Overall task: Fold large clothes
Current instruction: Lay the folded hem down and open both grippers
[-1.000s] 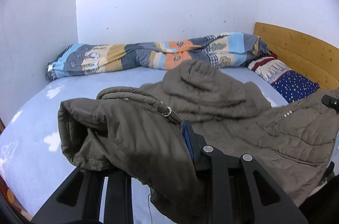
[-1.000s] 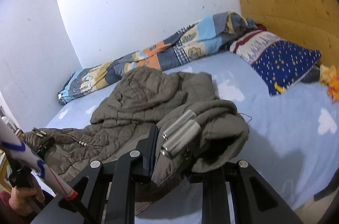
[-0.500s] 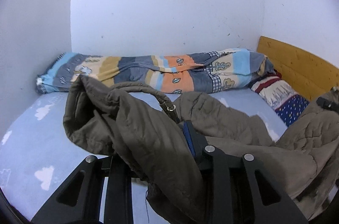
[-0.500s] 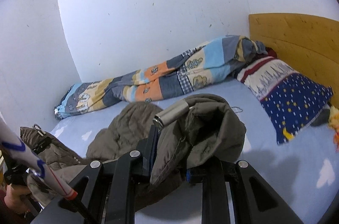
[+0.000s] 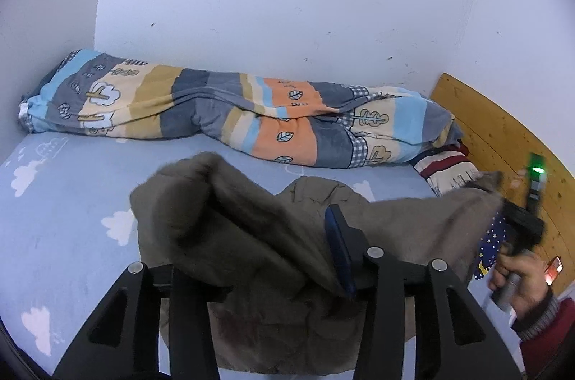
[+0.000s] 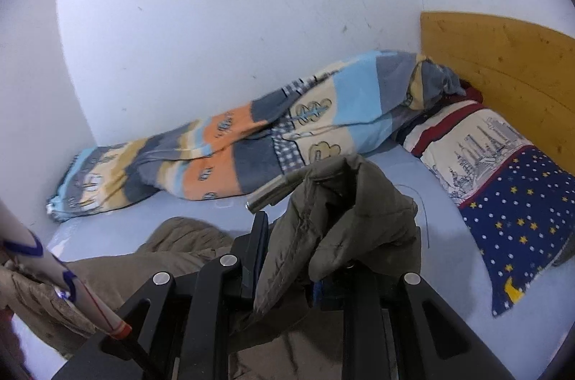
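Two claws, left (image 5: pixel 258 257) just opening, both in olive jacket (image 5: pixel 251 236).

Bedroom in a home. Bed (image 5: pixel 72 207) set into a corner of plain white walls (image 5: pixel 287 2), scuffed and marked in places. Pale blue sheet printed with white clouds. Rolled patchwork duvet (image 5: pixel 222 117) in orange, blue, grey and cream lies along the back wall. Wooden headboard (image 6: pixel 503 63) at one end, with a pillow (image 6: pixel 503 186) against it, part navy with stars, part cream with what looks like a skyline print.
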Demonstrator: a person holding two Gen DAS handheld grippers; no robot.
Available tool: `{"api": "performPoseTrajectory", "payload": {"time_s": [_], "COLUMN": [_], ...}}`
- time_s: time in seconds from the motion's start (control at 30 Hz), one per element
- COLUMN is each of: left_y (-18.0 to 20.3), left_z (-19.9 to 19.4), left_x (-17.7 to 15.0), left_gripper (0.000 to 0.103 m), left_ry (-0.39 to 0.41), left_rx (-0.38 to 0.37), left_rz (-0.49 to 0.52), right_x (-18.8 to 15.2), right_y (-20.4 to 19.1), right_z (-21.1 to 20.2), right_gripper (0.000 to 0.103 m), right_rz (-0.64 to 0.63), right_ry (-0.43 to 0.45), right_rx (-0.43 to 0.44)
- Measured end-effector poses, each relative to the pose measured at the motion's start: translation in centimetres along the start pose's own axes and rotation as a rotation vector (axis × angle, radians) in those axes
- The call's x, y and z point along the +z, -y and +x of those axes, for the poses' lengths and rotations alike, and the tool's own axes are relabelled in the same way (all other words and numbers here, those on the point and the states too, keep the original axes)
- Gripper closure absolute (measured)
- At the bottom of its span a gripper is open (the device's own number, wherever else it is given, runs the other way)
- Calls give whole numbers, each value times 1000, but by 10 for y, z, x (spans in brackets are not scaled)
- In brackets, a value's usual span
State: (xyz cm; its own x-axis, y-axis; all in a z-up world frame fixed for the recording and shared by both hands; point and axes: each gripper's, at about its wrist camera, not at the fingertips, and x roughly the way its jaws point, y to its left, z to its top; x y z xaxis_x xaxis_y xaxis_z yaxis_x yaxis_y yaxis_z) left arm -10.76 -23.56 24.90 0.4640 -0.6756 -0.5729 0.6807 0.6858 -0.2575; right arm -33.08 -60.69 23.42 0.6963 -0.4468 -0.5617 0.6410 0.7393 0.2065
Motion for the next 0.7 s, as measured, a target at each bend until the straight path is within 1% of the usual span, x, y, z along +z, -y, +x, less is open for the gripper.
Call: {"api": "performPoseTrajectory", "payload": {"time_s": [0.07, 0.1, 0.17, 0.23, 0.27, 0.37, 0.4, 0.43, 0.47, 0.5, 0.53, 0.57, 0.63, 0.7], "left_y": [-2, -4, -8, -11, -10, -2, 4, 8, 16, 23, 28, 37, 49, 58], "left_z": [0, -1, -6, -10, -7, 17, 30, 38, 51, 63, 70, 84, 102, 116], "left_x": [2, 3, 6, 7, 6, -1, -6, -9, -16, -22, -26, -31, -38, -44], "left_gripper": [57, 55, 46, 44, 42, 42, 42, 42, 42, 42, 42, 42, 42, 42], "left_ry": [19, 30, 83, 130, 131, 78, 51, 33, 14, 1, -11, -32, -48, -66], "left_rx": [-5, 0, 43, 83, 81, 66, 49, 39, 30, 12, -1, -6, -18, -22], "left_rz": [9, 8, 26, 46, 60, 111, 133, 147, 163, 173, 180, 194, 206, 214], "right_x": [4, 5, 4, 0, -1, -8, -9, -10, -9, -8, -6, -3, 5, 12], "right_y": [1, 2, 5, 8, 9, 13, 17, 22, 27, 31, 34, 33, 37, 39], "right_z": [29, 46, 71, 100, 111, 143, 152, 158, 161, 160, 155, 149, 127, 103], "right_gripper": [81, 81, 81, 81, 81, 80, 78, 73, 66, 63, 57, 53, 44, 28], "right_rz": [1, 8, 25, 35, 37, 56, 88, 129, 164, 197, 214, 215, 212, 197], "right_ry": [-24, -41, -68, -105, -119, -175, -199, -224, -242, -249, -243, -235, -195, -135], "right_rx": [-24, -34, -48, -74, -86, -106, -98, -70, -41, -7, 27, 49, 103, 119]}}
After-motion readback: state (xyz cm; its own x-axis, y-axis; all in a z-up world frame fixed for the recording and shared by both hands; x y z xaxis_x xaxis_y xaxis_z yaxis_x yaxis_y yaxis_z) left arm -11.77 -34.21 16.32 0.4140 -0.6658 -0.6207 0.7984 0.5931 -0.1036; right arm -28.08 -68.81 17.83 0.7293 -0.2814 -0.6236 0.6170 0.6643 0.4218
